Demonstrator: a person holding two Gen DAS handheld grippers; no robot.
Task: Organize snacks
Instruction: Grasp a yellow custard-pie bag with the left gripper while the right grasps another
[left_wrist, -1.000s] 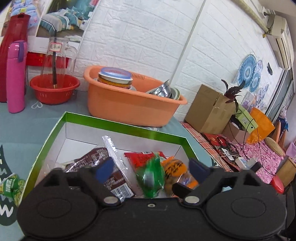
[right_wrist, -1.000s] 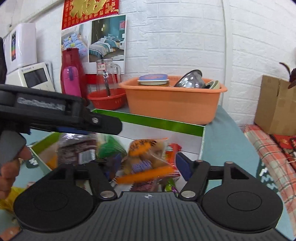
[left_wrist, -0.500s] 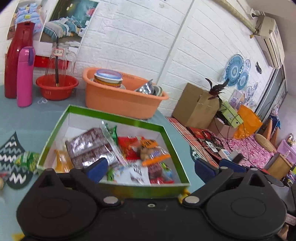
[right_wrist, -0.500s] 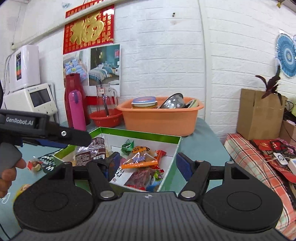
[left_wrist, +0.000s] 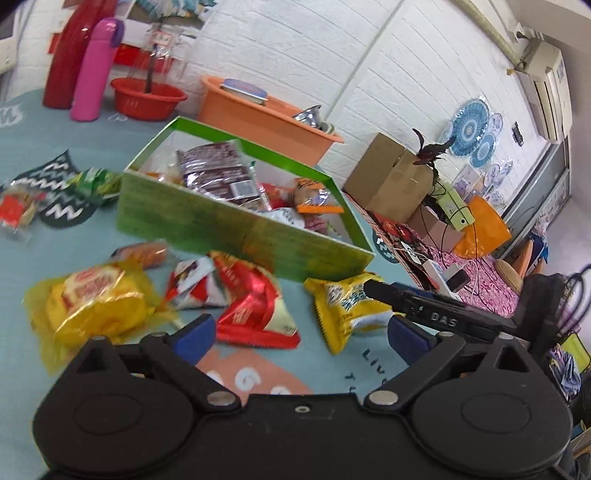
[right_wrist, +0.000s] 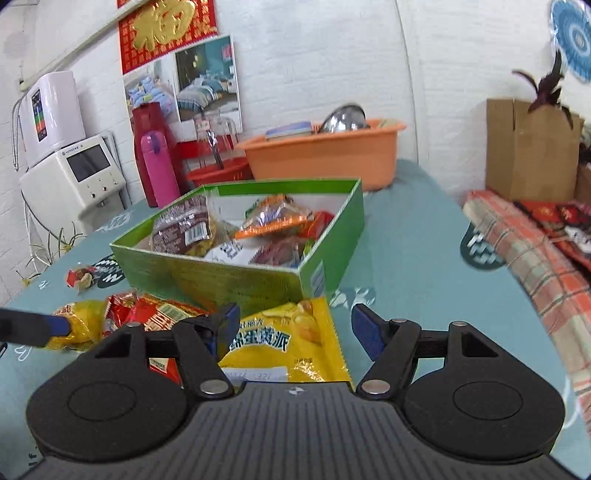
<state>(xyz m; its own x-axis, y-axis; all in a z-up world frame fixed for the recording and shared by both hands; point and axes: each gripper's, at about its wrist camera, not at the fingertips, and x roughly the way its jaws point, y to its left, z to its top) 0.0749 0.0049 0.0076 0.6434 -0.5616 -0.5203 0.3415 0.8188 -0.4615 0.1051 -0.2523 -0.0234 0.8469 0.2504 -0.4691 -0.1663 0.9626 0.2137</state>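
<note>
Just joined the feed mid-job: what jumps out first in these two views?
The green box mid-table, already full of wrapped snacks, draws the eye first. Loose packets lie on the teal cloth in front of it: a yellow packet between the open fingers of the right tool, and a red packet ahead of the open left tool. Behind the box stands an orange basin.

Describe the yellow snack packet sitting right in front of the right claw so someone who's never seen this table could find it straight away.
Start at the green box of snacks on the teal tablecloth. At its near right corner, outside it, lies a flat yellow packet between the fingers of the open right claw. Unlike the red packets to its left, it is bright yellow with blue lettering.
</note>
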